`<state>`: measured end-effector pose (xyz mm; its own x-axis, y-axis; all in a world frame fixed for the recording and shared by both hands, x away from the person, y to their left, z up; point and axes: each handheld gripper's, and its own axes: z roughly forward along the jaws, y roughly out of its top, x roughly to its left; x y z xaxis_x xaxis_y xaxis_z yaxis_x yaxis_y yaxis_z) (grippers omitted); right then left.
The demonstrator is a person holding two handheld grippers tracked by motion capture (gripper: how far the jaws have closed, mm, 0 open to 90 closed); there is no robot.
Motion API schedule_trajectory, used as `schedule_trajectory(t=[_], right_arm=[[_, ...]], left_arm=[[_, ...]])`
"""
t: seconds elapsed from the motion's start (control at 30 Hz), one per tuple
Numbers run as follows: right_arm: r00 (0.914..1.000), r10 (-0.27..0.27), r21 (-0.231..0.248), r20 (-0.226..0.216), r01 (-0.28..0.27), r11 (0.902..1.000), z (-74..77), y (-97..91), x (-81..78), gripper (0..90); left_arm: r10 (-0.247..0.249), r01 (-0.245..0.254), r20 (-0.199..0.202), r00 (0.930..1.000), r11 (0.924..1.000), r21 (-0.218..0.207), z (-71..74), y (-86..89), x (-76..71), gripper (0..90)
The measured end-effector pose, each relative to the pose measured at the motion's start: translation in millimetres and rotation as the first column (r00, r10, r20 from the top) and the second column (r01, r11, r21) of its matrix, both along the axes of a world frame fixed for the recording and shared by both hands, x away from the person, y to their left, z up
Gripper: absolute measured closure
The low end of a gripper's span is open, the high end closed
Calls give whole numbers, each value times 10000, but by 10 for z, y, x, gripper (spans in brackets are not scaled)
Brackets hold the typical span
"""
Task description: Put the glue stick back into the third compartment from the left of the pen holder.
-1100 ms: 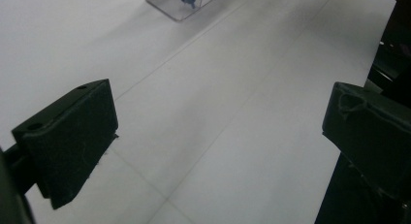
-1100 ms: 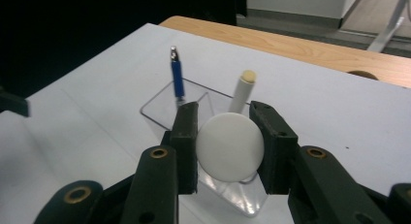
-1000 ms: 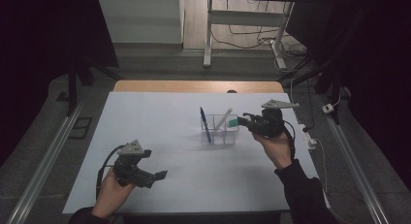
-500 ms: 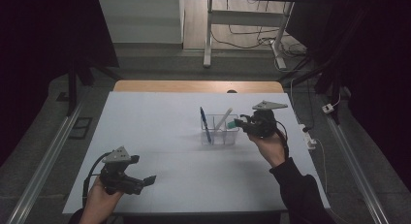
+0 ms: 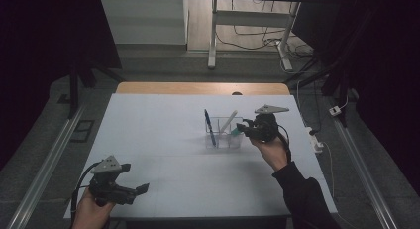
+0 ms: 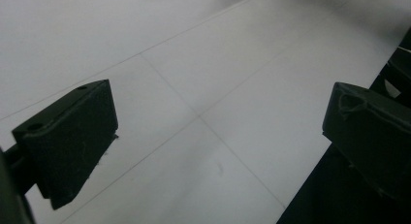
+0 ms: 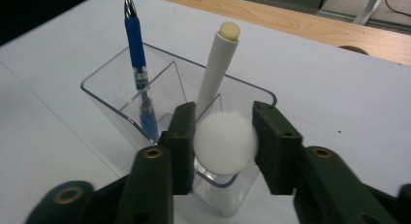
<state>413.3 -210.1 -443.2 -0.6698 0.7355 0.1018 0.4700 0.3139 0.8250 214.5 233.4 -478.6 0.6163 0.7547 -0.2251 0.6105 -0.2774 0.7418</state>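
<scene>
Progress: I had the ball (image 7: 225, 142) over the holder's (image 7: 104, 97) near compartment; blue pen (image 7: 138, 69) and white marker (image 7: 216, 69) already stood inside.
Left to do: let it drop in, by my judgement.
Right gripper (image 7: 224, 145): jaws had just been widening, ball between them, pads apparently on it.
Left gripper (image 5: 132, 190): wide open, empty, near the table's (image 5: 163, 115) front edge.
Room: bare table all round the holder; right edge close by my right hand.
</scene>
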Motion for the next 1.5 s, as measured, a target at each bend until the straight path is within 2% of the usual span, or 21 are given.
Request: schedule_trajectory(t=[0.17,0.3,0.5,0.63,0.9,1.27,1.4,1.5], right_arm=[[9999,-4,243,110,2,9997,29,-28,-5,520],[9999,137,420,13,-137,9990,46,-58,-9,441],[9992,406,610,-64,-401,9973,90,-83,-59,293],[9983,567,697,-161,-555,9960,121,-106,-126,242],[9954,876,129,-388,-872,9961,164,-113,-285,142],[9893,1066,46,-994,-1067,9943,100,-268,-581,41],[9894,993,44,-1059,-994,9950,86,-366,-707,30],[9919,915,-111,-882,-928,9956,83,-428,-809,20]], left_arm=[[141,-139,-111,9998,9996,243,4,28,-22,0],[115,-108,-188,9998,9992,373,5,30,-33,0],[85,-76,-264,9996,9994,335,5,52,-48,0],[109,-100,-289,9995,9994,322,5,60,-56,0],[78,-70,-332,9994,9997,250,5,70,-58,0],[28,-13,-428,9991,9993,368,-1,51,-47,5],[-31,53,-406,9992,9985,538,0,33,-47,6],[-48,72,-413,9991,9983,575,0,27,-49,7]])
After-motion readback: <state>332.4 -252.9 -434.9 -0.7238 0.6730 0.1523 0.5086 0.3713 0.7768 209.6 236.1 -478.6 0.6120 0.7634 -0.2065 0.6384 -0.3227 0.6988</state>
